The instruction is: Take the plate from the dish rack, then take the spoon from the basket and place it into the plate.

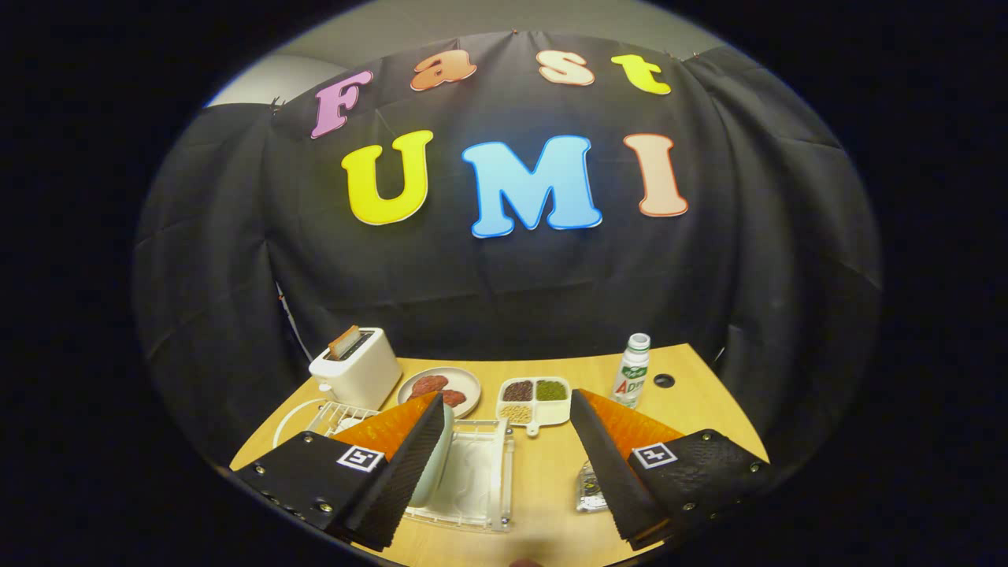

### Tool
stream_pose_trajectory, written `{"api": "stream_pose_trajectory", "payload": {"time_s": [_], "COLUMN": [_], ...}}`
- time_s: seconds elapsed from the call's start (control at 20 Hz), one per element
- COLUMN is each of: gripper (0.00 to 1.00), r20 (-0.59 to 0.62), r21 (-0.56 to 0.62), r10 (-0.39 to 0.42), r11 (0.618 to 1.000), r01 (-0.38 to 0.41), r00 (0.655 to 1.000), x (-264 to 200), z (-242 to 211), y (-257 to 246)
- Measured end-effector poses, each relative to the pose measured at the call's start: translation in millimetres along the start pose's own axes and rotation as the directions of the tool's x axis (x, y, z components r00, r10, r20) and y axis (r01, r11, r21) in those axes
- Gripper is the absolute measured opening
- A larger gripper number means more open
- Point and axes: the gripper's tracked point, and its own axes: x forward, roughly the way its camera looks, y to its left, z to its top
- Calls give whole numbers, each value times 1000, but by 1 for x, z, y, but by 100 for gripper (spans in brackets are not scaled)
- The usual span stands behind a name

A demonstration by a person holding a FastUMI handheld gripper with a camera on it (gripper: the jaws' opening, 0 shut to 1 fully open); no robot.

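A pale plate (438,466) stands on edge in the clear dish rack (482,482), close against the inner side of my left finger (409,465); whether they touch I cannot tell. My gripper (505,396) is open wide, and its right finger (610,465) is well to the right of the rack. A white wire basket (340,415) lies beyond the left finger, partly hidden by it, so I cannot make out what is in it.
At the back of the wooden table stand a white toaster (358,368), a plate of food (441,388), a divided dish of beans (535,399) and a bottle (632,370). A small clear object (589,490) lies beside the right finger.
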Motion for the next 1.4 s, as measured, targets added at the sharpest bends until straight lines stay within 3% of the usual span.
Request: {"api": "stream_pose_trajectory", "payload": {"time_s": [0.2, 0.4, 0.7, 1.25, 1.35, 1.4], "gripper": [99, 98, 97, 92, 78, 77], "r20": [-134, -359, -454, -632, -654, -653], "r21": [0, 68, 54, 26, -2, -41], "r10": [-5, 16, -7, -98, -145, -207], "r11": [1000, 998, 998, 989, 982, 970], "r01": [5, 9, 35, 148, 191, 239], "r00": [991, 933, 891, 769, 742, 729], "x": [21, 39, 62, 95, 95, 96], "z": [-23, -62, -76, -128, -131, -142], "y": [19, 37, 44, 48, 47, 33]}}
